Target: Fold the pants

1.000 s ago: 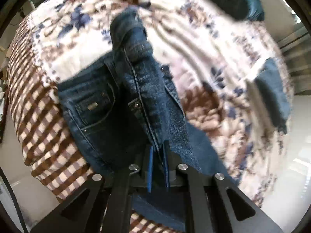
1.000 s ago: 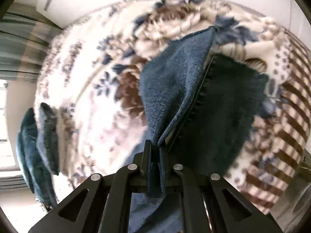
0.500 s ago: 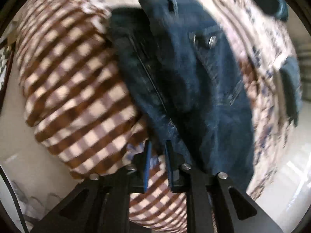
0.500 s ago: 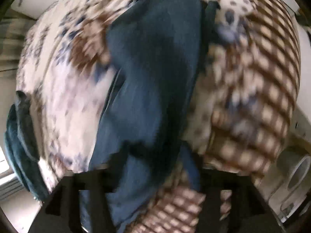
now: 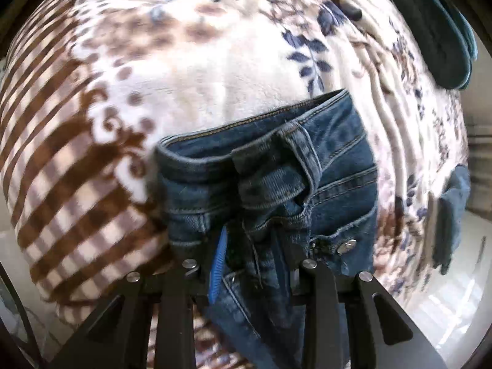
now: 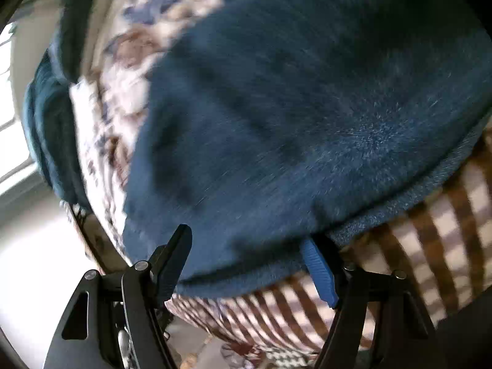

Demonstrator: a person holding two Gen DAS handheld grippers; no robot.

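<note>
Dark blue jeans (image 5: 276,178) lie on a floral and checked blanket (image 5: 200,70), waistband and belt loop toward me, metal button at the lower right. My left gripper (image 5: 250,255) is open, its fingers standing either side of the bunched denim near the fly. In the right wrist view the leg fabric of the jeans (image 6: 292,117) lies spread over the blanket (image 6: 446,215), blurred. My right gripper (image 6: 249,252) is open wide, fingers astride the lower edge of the fabric.
A dark teal folded cloth (image 5: 442,30) lies at the far right of the blanket, also seen in the right wrist view (image 6: 49,123). Another blue garment (image 5: 452,215) hangs at the right edge. The bed's edge and pale floor (image 6: 37,270) are close.
Both grippers were shut on the denim and holding it up. They swung the jeans over and down onto the blanket, and both have opened and let go.
</note>
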